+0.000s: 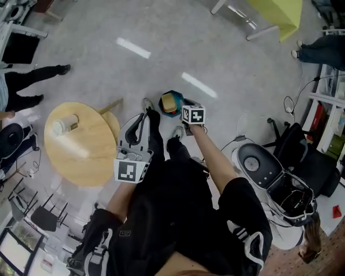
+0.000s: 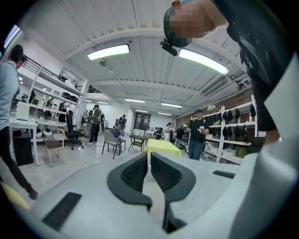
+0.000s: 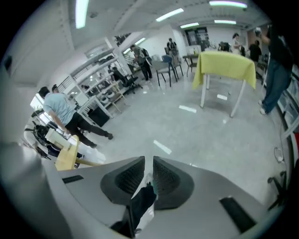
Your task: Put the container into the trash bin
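A blue trash bin (image 1: 171, 102) stands on the grey floor in front of my feet, with a tan and orange thing lying inside it. My right gripper's marker cube (image 1: 192, 115) hangs just beside and above the bin, and the jaws under it are hidden in the head view. In the right gripper view, the right gripper (image 3: 148, 170) has its pads drawn almost together with nothing held; only my dark trouser leg shows through the slit. My left gripper (image 1: 143, 119) is held level over my left leg, shut and empty (image 2: 149, 161). A white cup (image 1: 66, 125) lies on its side on the round wooden table (image 1: 86, 156).
A person's legs (image 1: 32, 75) stand beyond the round table at the left. A yellow-covered table (image 1: 280, 13) is at the far right. A white domed device (image 1: 259, 161) and a black office chair (image 1: 294, 140) sit close on my right, with shelves (image 1: 329, 118) behind.
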A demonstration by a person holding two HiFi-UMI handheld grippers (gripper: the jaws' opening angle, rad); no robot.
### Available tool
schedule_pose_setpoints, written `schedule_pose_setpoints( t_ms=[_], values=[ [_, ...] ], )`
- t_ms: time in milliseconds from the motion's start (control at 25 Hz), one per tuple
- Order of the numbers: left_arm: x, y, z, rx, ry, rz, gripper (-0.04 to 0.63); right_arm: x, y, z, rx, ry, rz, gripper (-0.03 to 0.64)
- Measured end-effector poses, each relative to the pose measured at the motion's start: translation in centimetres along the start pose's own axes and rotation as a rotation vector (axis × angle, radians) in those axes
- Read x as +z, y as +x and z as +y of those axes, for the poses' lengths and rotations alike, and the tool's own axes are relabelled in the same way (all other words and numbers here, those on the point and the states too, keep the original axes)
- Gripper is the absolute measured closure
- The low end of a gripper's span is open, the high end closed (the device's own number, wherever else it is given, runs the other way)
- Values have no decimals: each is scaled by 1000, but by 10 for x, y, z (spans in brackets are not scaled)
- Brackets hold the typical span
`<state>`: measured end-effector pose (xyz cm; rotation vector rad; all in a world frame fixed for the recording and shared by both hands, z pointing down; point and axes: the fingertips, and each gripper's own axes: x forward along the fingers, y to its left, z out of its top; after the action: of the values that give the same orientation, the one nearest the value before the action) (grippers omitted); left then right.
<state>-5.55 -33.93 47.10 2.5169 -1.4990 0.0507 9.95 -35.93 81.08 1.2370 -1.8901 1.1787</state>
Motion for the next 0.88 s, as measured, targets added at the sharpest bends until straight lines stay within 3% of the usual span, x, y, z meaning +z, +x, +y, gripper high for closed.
schedule_pose_setpoints(
  t_ms=[240,480,640,880],
  values=[
    [29,-12,-25,-2,30,-40,568,78,-140,29,-19,-107,-339,554],
    [50,-21,-44,-28,40,-87,566,110,-264,74,-19,-173,-616,558],
    [54,-25,-63,-56,48,-108,566,102,-318,93,14,-178,-716,563],
    [53,-31,-86,-76,48,-110,568,86,-353,101,16,-175,-773,581]
  ],
)
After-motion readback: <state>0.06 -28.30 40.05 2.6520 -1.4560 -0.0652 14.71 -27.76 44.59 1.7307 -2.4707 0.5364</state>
